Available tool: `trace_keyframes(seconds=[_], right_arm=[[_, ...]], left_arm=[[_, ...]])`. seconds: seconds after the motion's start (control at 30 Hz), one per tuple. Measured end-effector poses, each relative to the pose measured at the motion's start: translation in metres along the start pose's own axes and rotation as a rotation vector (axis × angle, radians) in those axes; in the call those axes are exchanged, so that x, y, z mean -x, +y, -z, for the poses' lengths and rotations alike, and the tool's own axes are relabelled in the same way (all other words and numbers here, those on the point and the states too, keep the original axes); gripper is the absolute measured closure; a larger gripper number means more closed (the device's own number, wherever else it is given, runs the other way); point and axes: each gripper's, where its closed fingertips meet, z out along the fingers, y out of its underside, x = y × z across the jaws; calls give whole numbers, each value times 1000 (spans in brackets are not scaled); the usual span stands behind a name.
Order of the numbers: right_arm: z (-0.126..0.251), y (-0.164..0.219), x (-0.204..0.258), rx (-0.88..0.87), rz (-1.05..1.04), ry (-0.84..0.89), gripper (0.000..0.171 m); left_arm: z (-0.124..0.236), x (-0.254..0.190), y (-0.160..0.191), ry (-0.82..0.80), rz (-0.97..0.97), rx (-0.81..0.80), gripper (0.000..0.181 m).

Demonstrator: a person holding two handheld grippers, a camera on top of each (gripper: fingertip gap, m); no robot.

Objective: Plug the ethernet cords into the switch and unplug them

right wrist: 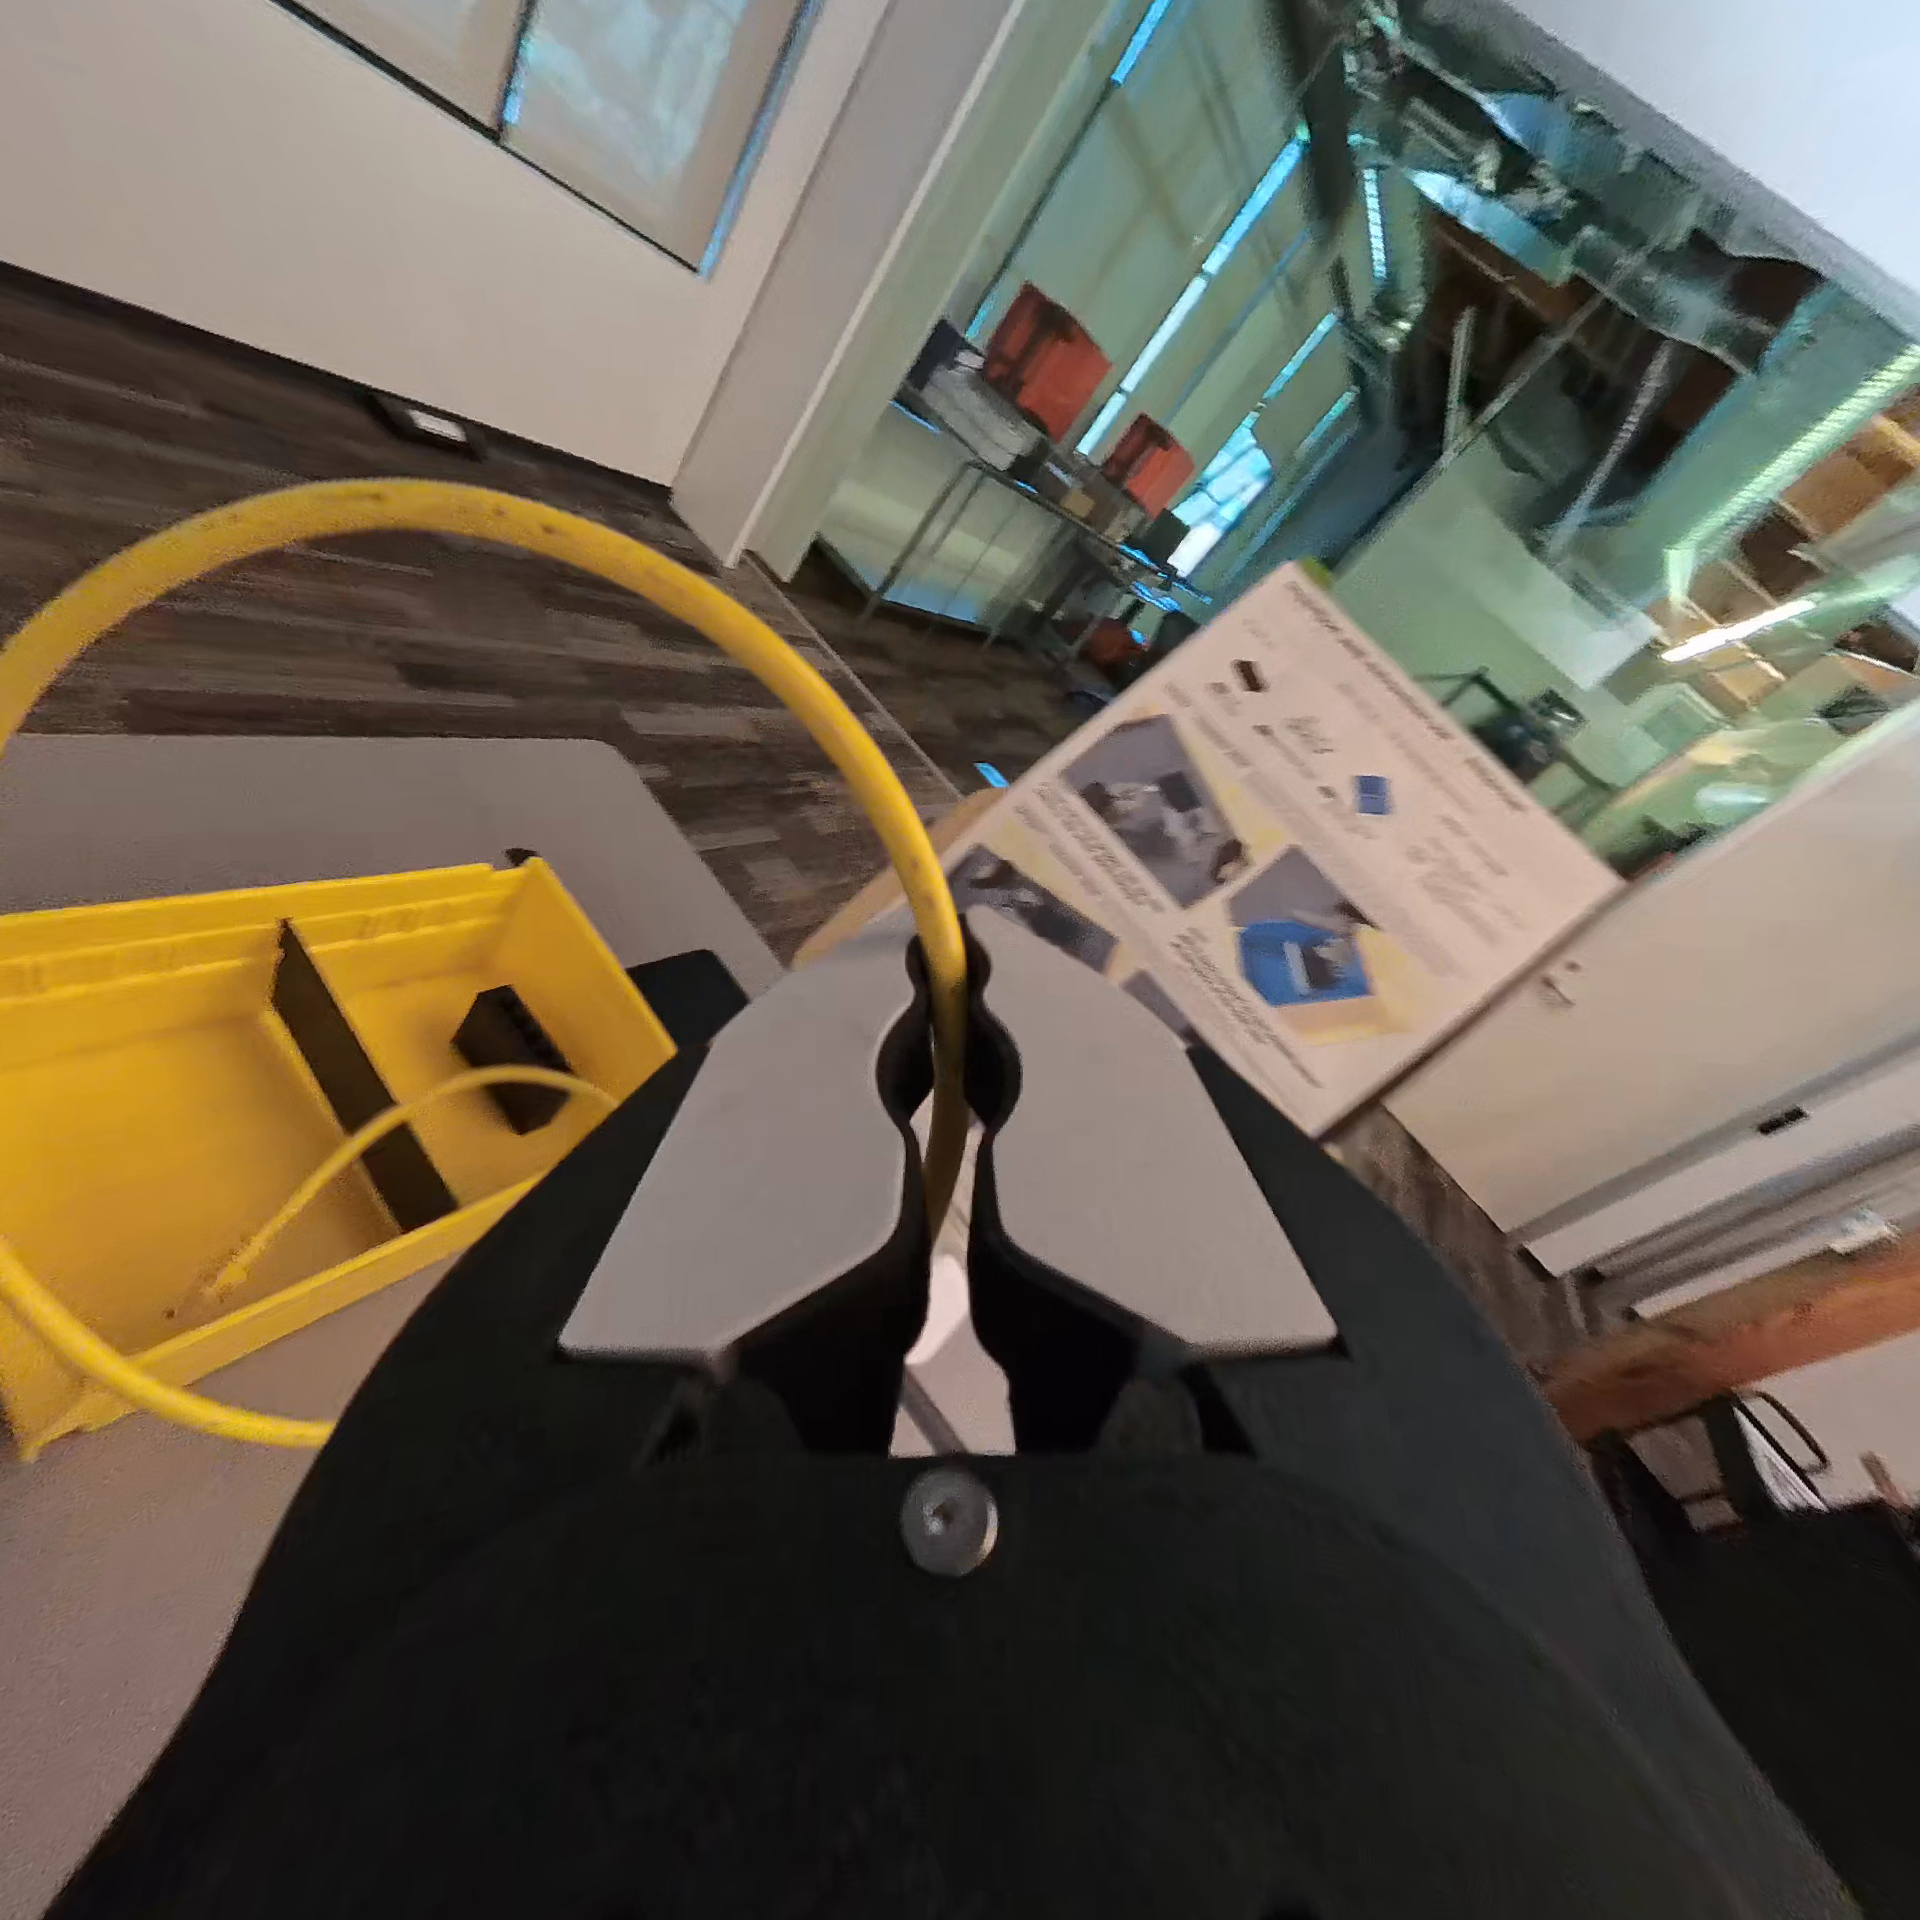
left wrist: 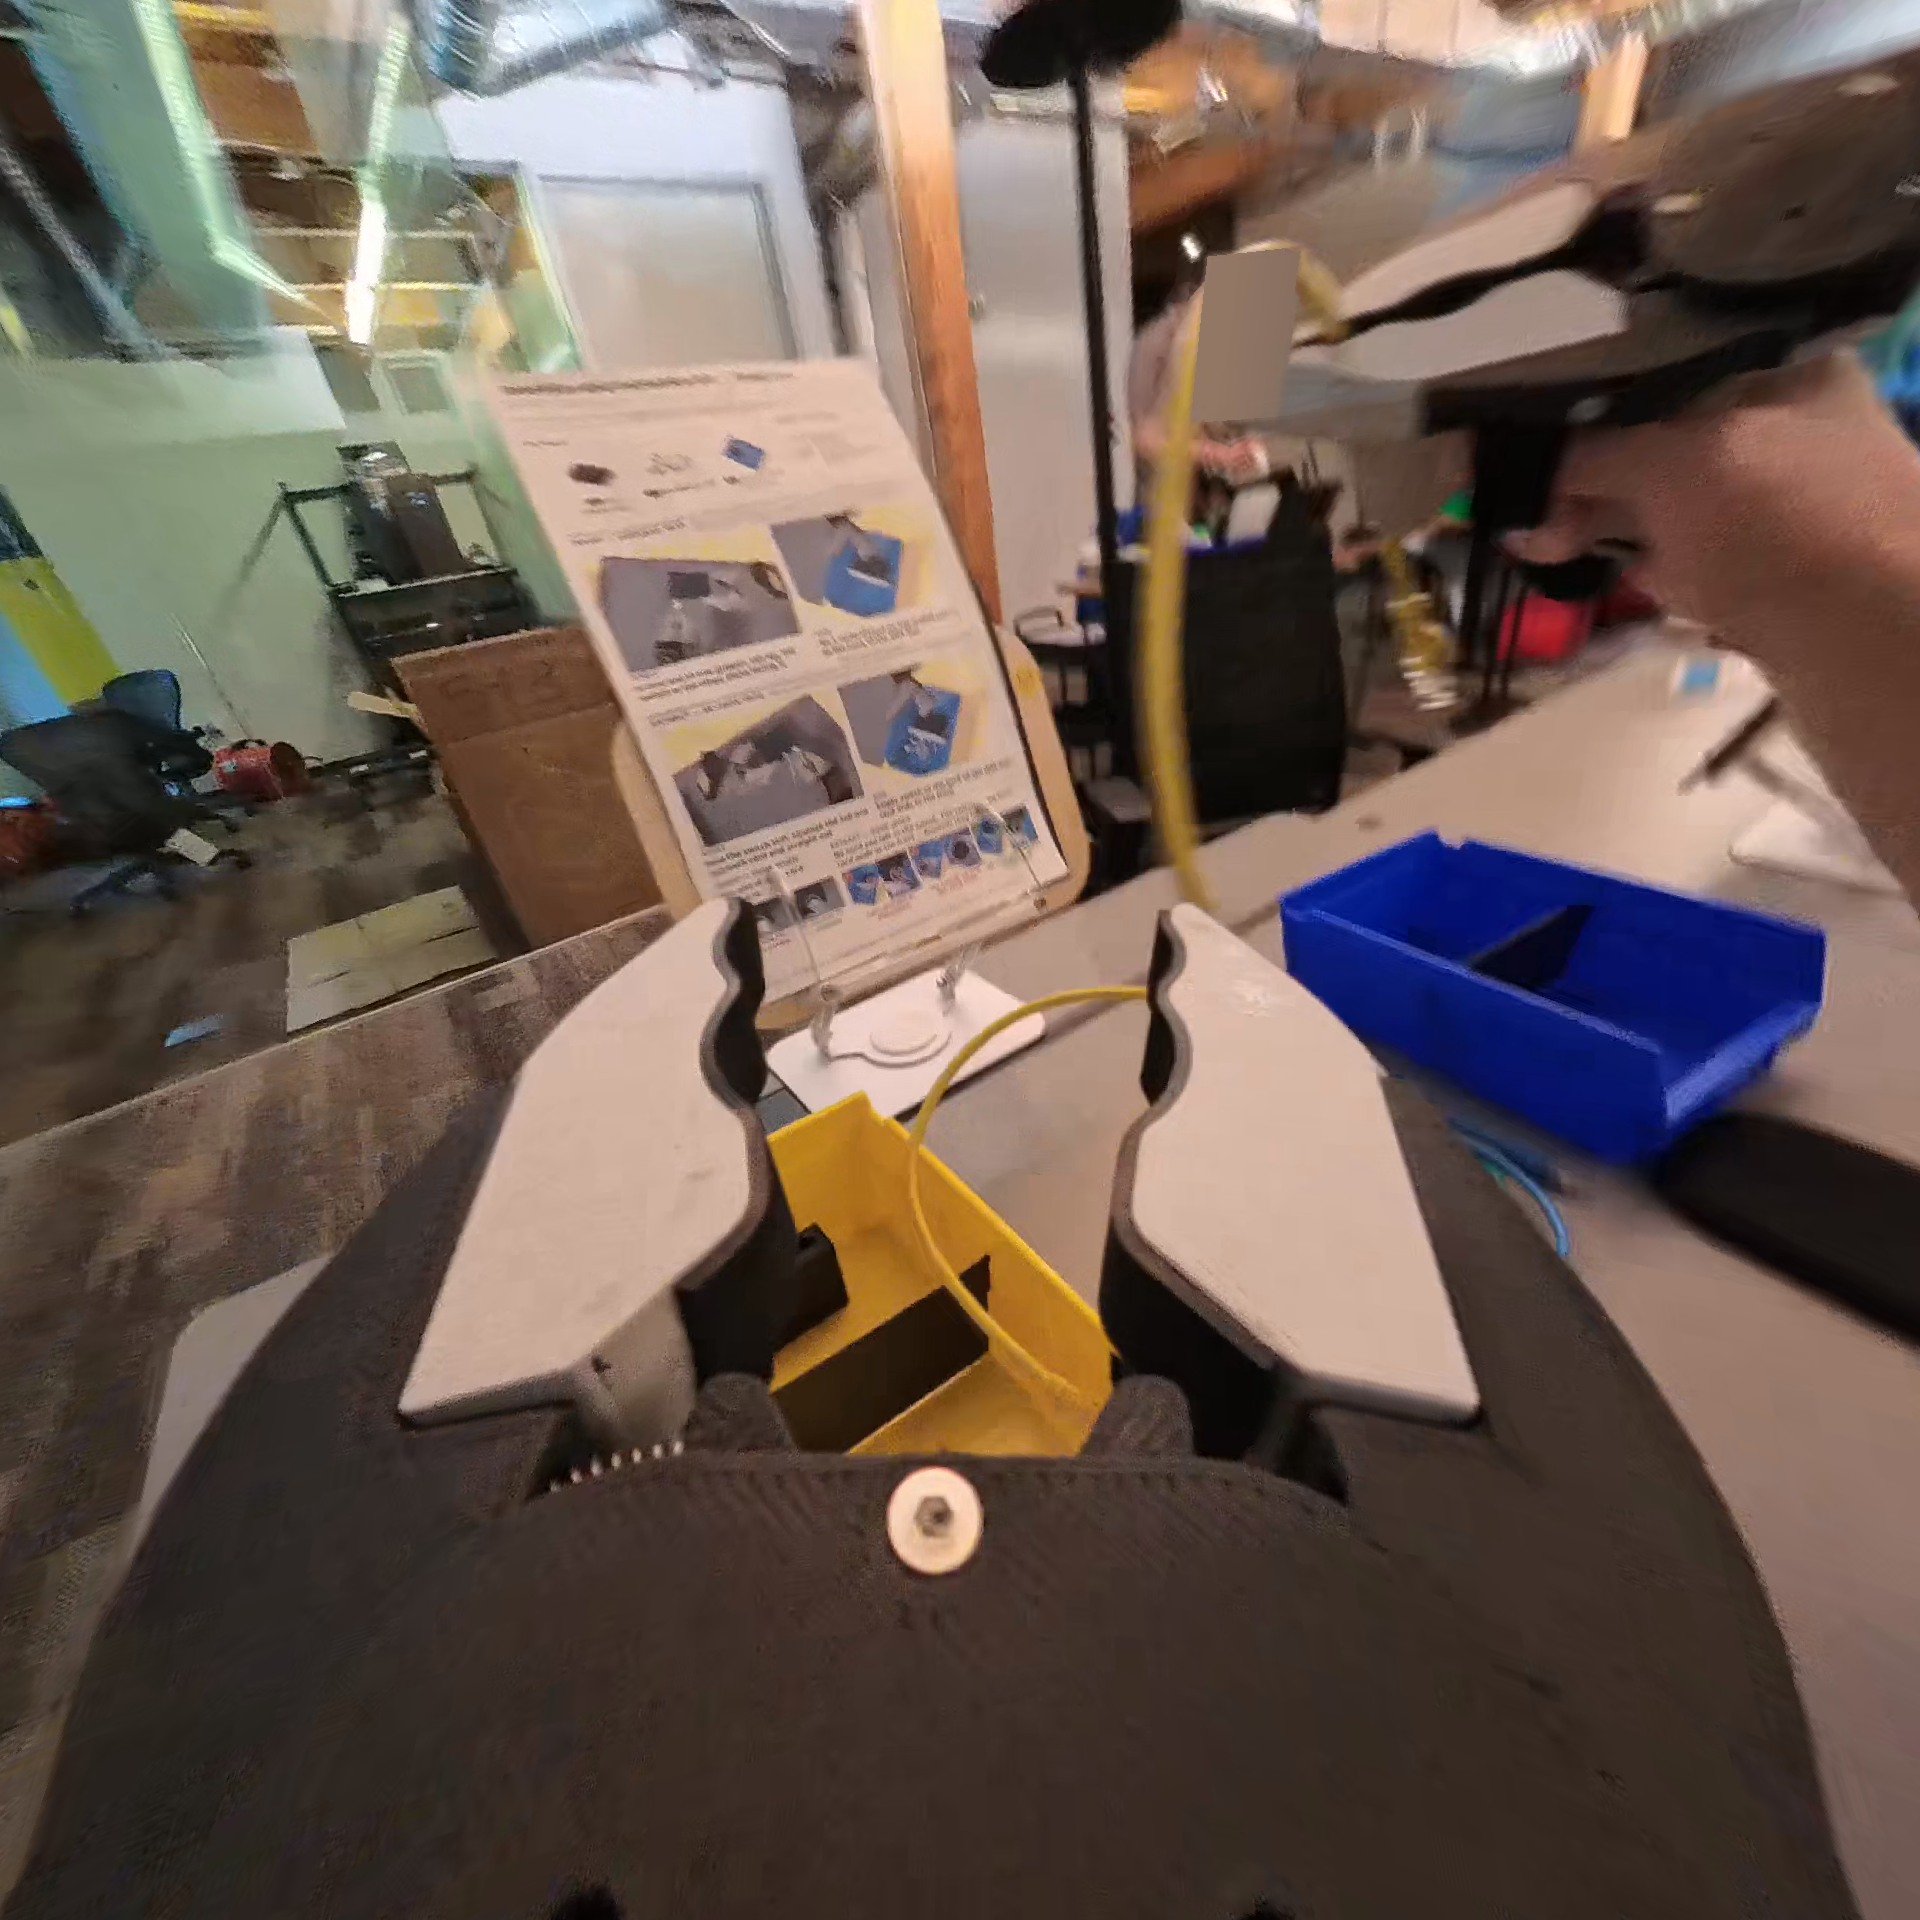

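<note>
My right gripper [right wrist: 948,966] is shut on a yellow ethernet cord [right wrist: 623,551], pinched between its pads; the cord arcs up and left, then loops down past a yellow bin [right wrist: 156,1091]. A black switch [right wrist: 509,1060] lies in that bin beside a black divider. In the left wrist view the right gripper [left wrist: 1320,322] is raised at the upper right, with the cord [left wrist: 1158,623] hanging from its tips to the table. My left gripper [left wrist: 954,966] is open and empty above the yellow bin [left wrist: 831,1153]. The cord passes below it, clear of the pads.
A blue bin [left wrist: 1558,1039] with a divider sits on the grey table to the right, with a blue cord [left wrist: 1527,1184] beside it. An instruction sheet on a stand [left wrist: 769,623] stands at the table's far edge and also shows in the right wrist view [right wrist: 1278,831]. Tip to tip, the grippers are about 20 centimeters apart.
</note>
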Motion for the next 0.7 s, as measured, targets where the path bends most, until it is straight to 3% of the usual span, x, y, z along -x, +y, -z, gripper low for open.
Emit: trace_keyframes(seconds=[0.13,0.3,0.43,0.6,0.7], right_arm=[[34,1,-47,48,-36,81,170],[52,69,-54,245,-123,58,170],[61,173,-27,583,-92,10,171],[63,315,45,968,-96,-195,170],[64,380,84,1094,-101,-290,169]], left_arm=[[6,23,4,-69,40,5,115],[-1,20,13,-60,59,53,116],[-8,15,22,-45,39,110,115],[-15,16,28,-45,45,134,115],[-22,22,36,-48,57,163,114]])
